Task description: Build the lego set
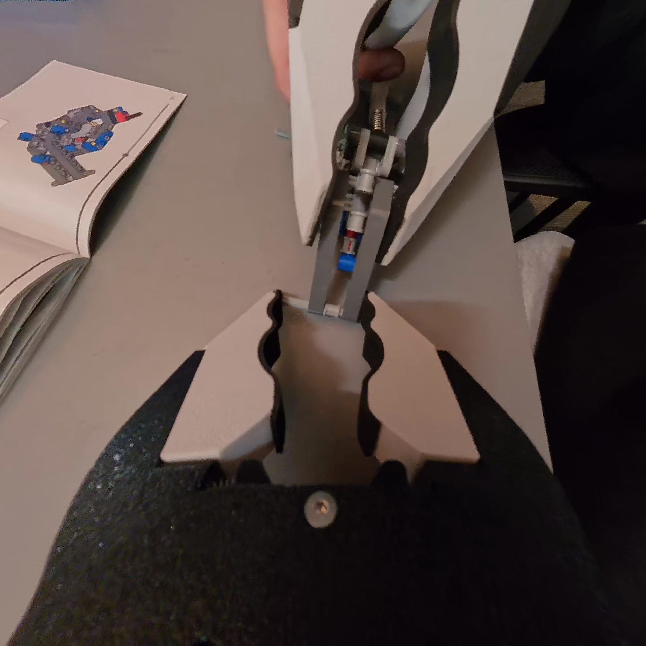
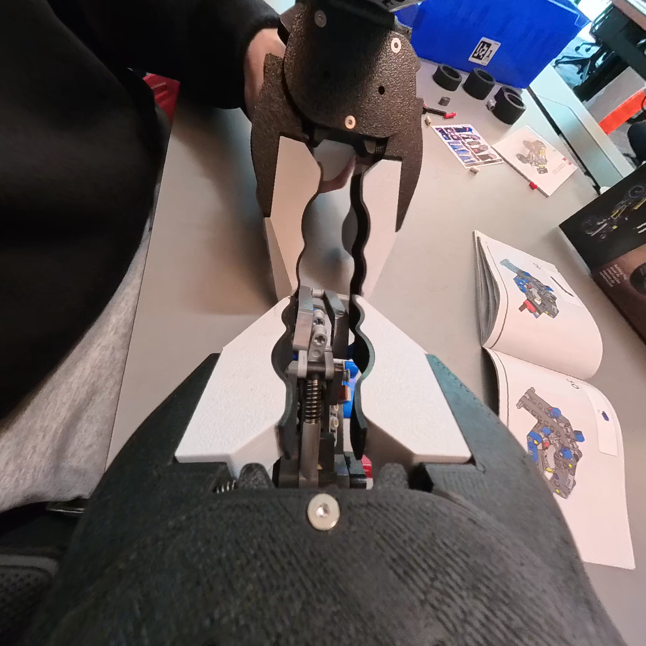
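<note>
My right gripper point(image 2: 323, 304) is shut on a grey toy-brick assembly point(image 2: 304, 325) with blue and red parts and a metal spring. The assembly lies lengthwise between its fingers. In the left wrist view the right gripper point(image 1: 349, 251) comes in from above, and the assembly point(image 1: 370, 244) sticks out of it towards me. My left gripper point(image 1: 323, 300) faces it tip to tip. Its pads touch the assembly's far end: the left pad meets a thin light axle, the right pad the grey beam. The right wrist view shows the left gripper point(image 2: 327, 292) closed on that same end.
An open instruction booklet point(image 1: 70, 174) lies on the grey table point(image 1: 195, 209), and also shows in the right wrist view point(image 2: 545, 314). A black box point(image 2: 611, 244), a second booklet point(image 2: 535, 157), a sticker sheet point(image 2: 465, 145), black tyres point(image 2: 479, 84) and a blue bin point(image 2: 489, 35) lie farther off. The tips of one gripper are about 4 centimetres away from the tips of the other.
</note>
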